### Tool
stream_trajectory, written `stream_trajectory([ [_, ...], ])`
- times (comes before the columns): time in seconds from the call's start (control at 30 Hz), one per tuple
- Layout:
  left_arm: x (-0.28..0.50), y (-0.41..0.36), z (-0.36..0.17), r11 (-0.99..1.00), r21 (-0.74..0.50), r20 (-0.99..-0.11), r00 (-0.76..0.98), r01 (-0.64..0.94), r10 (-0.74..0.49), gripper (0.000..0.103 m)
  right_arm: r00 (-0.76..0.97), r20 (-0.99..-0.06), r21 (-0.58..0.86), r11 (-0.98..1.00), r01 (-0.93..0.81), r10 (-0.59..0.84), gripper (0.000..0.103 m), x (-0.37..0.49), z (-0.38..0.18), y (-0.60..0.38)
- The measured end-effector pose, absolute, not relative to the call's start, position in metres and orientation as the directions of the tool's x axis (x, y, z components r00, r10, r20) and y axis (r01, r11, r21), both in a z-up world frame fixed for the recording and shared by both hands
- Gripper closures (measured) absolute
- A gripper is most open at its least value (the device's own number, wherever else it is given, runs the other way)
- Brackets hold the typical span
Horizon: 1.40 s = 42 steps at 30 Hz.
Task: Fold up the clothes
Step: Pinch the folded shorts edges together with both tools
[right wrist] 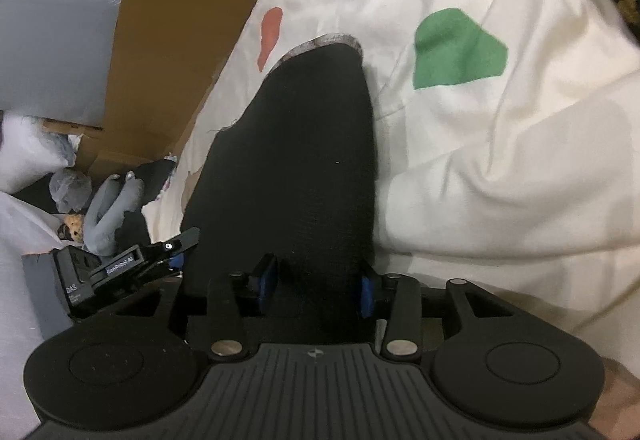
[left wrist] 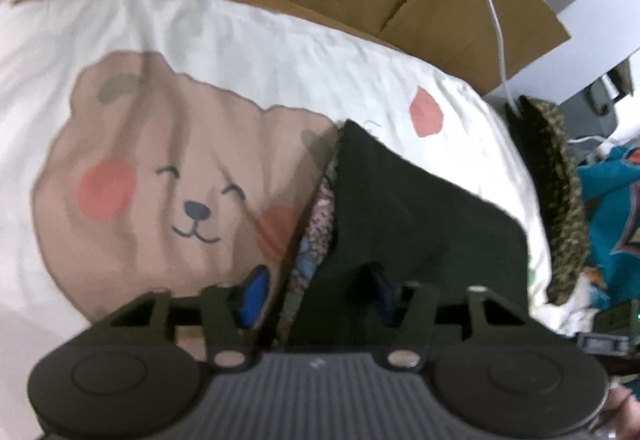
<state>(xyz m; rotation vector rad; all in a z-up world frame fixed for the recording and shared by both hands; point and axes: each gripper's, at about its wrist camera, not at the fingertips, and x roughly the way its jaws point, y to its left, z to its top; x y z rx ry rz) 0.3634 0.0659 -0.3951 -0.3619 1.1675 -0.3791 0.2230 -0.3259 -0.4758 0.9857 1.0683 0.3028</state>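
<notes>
Black garment (right wrist: 296, 160) on bear-print sheet (left wrist: 240, 40). Right gripper (right wrist: 316, 280) fingers straddle cloth, grip uncertain. Left gripper (left wrist: 316, 292) fingers apart around its edge. Judgement: keep both edges level, taut.

Bed covered by a white sheet (left wrist: 248, 36) printed with a large tan bear face (left wrist: 172, 176), pink cheeks and a small smile, lying ahead and to the left of the left tool. A pink patch (left wrist: 426, 112) is printed farther ahead to the right; a green patch (right wrist: 456, 48) lies ahead and right of the right tool, where the sheet bunches into soft folds. A black garment (left wrist: 404, 208) with a patterned lining rests directly on the sheet, reaching forward from between each tool's fingers. A leopard-print cloth (left wrist: 560, 200) lies along the sheet's right edge.
</notes>
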Motion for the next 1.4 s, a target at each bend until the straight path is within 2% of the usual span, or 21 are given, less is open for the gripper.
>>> stream_trajectory([
  [0.07,0.362,0.063,-0.394,0.882,-0.458,-0.814,0.347,0.111,-0.466,0.058,0.489,-0.591,0.797,0.558,0.23,0.642,0.094,0.225,-0.477,-0.324],
  [0.2,0.361,0.062,-0.393,0.881,-0.458,-0.811,0.349,0.118,-0.469,0.064,0.497,-0.587,0.796,0.567,0.211,0.639,0.095,0.228,-0.468,-0.322],
  [0.57,0.356,0.05,-0.39,0.858,-0.506,-0.801,0.32,0.089,-0.506,0.07,0.53,-0.599,0.768,0.618,0.168,0.601,0.096,0.246,-0.435,-0.345],
  [0.63,0.354,0.044,-0.389,0.855,-0.505,-0.796,0.319,0.117,-0.514,0.07,0.537,-0.607,0.757,0.632,0.166,0.586,0.096,0.251,-0.431,-0.355],
  [0.73,0.355,0.036,-0.386,0.873,-0.464,-0.809,0.331,0.149,-0.486,0.06,0.516,-0.63,0.741,0.647,0.177,0.58,0.095,0.256,-0.434,-0.365],
  [0.83,0.359,0.034,-0.388,0.878,-0.454,-0.815,0.327,0.154,-0.479,0.052,0.493,-0.65,0.733,0.649,0.204,0.579,0.087,0.257,-0.443,-0.37],
  [0.97,0.364,0.035,-0.397,0.866,-0.478,-0.813,0.301,0.144,-0.499,0.039,0.5,-0.636,0.751,0.622,0.223,0.588,0.068,0.257,-0.456,-0.378],
  [1.2,0.366,0.027,-0.408,0.846,-0.511,-0.793,0.297,0.151,-0.532,0.023,0.489,-0.626,0.76,0.617,0.206,0.608,0.064,0.268,-0.469,-0.379],
  [1.23,0.367,0.025,-0.407,0.848,-0.507,-0.793,0.3,0.158,-0.53,0.024,0.489,-0.628,0.758,0.619,0.207,0.605,0.064,0.27,-0.471,-0.378],
  [1.3,0.368,0.021,-0.406,0.854,-0.493,-0.798,0.306,0.166,-0.52,0.04,0.495,-0.626,0.758,0.62,0.202,0.603,0.064,0.274,-0.473,-0.376],
  [1.33,0.369,0.021,-0.406,0.855,-0.491,-0.797,0.309,0.167,-0.519,0.043,0.5,-0.622,0.759,0.621,0.195,0.603,0.065,0.276,-0.472,-0.375],
  [1.37,0.369,0.022,-0.405,0.853,-0.495,-0.794,0.311,0.167,-0.522,0.051,0.504,-0.62,0.758,0.626,0.184,0.602,0.066,0.278,-0.471,-0.374],
  [1.4,0.369,0.024,-0.404,0.85,-0.5,-0.79,0.314,0.168,-0.527,0.058,0.508,-0.619,0.755,0.633,0.172,0.599,0.07,0.28,-0.469,-0.372],
])
